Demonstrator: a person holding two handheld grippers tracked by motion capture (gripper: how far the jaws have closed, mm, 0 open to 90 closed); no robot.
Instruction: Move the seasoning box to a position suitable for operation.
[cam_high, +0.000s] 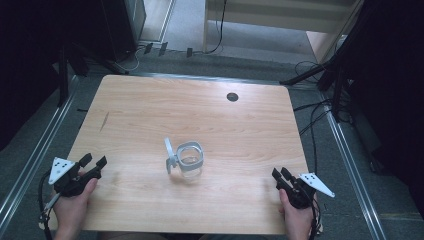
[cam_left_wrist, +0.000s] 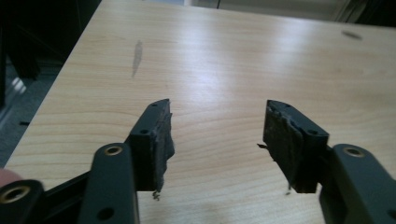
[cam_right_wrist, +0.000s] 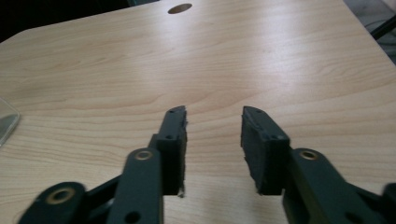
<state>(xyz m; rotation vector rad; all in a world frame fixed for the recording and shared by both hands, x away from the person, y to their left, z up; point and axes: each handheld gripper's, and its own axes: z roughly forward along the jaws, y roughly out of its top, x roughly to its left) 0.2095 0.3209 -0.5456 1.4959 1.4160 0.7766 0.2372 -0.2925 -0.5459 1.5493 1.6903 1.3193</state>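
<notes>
Clear glass jar (cam_high: 190, 159) with grey hinged lid (cam_high: 170, 153): upright on the wooden table, lid swung open and standing off its left side; well ahead of both grippers' fingers, between them; its edge shows left of the right fingers

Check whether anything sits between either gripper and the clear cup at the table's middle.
Nothing visible does. Bare wood lies between the left gripper and the clear cup, and between the right gripper and the cup. Both grippers are open, at the near corners of the table.
</notes>
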